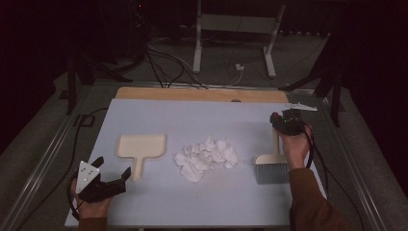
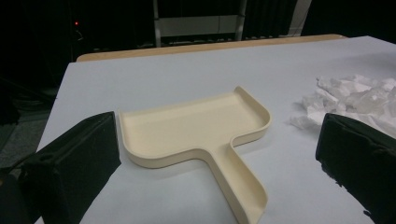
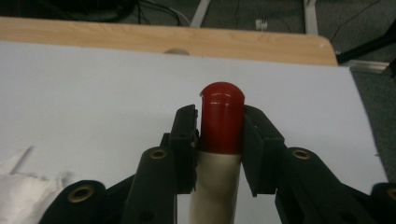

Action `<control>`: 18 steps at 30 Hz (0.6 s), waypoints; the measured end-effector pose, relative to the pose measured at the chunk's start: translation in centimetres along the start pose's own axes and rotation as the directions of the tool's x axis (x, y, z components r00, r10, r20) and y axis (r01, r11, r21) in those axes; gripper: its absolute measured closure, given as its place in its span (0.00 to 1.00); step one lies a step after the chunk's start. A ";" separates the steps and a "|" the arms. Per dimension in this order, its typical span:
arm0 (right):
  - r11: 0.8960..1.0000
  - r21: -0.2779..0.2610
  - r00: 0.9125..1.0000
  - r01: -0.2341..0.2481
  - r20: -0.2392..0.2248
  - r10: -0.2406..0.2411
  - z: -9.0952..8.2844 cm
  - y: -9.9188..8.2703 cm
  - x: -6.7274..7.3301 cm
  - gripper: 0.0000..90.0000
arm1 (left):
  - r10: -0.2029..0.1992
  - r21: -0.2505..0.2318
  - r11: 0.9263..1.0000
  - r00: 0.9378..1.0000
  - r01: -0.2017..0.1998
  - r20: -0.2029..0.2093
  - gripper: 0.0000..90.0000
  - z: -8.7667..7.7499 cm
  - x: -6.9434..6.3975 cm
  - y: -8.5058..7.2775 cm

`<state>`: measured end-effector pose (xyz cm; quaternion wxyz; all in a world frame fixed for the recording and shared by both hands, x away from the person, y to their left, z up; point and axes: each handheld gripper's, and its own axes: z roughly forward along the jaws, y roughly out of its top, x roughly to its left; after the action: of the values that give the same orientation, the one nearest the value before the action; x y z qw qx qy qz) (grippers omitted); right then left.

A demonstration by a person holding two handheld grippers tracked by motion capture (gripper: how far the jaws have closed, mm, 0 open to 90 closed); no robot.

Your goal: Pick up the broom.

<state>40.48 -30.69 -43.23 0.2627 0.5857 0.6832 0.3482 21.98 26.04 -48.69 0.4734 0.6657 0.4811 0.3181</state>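
The room is dark around a bench (image 1: 144,211) covered with a pale sheet, a strip of bare wood showing along its far edge, with cables and a white frame's legs on the floor beyond. From the high view, a cream dustpan (image 1: 141,148) lies flat on the left half, its handle pointing toward the person. A heap of crumpled white paper (image 1: 207,158) sits in the middle. On the right a small brush (image 1: 272,166) stands with its grey bristles down on the sheet and its handle rising into the right tongs (image 1: 284,120), held in a hand just above it. The left tongs (image 1: 113,174) hover low at the near left corner, close by the dustpan's handle.

In the left gripper view, the two black jaws stand wide apart with nothing between them; the dustpan (image 2: 196,128) lies just ahead, and the paper (image 2: 355,95) is off to the right.

In the right gripper view, the jaws are clamped on the brush handle (image 3: 219,163), gripping where its cream shaft meets a red cap (image 3: 222,116) that sticks out past the pads. A corner of the paper (image 3: 23,191) shows at lower left.
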 end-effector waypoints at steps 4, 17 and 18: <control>0.999 -0.030 1.000 0.020 -0.004 -0.020 -1.2 0.1 0.3 0.76 | 0.003 0.002 1.000 1.000 -0.003 -0.001 0.01 0.0 0.0 0.0; 0.991 -0.117 0.998 0.058 -0.007 -0.059 -4.8 -0.1 1.1 0.76 | 0.003 0.005 1.000 1.000 -0.003 -0.003 0.01 0.1 0.0 0.0; 0.990 -0.124 0.998 0.063 -0.008 -0.065 -5.1 -0.1 1.3 0.76 | 0.003 0.005 1.000 1.000 -0.003 -0.003 0.01 0.1 0.0 0.0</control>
<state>36.27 -30.30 -40.13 0.3055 0.5440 0.6802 0.3848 22.04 25.97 -48.72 0.4707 0.6671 0.4816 0.3187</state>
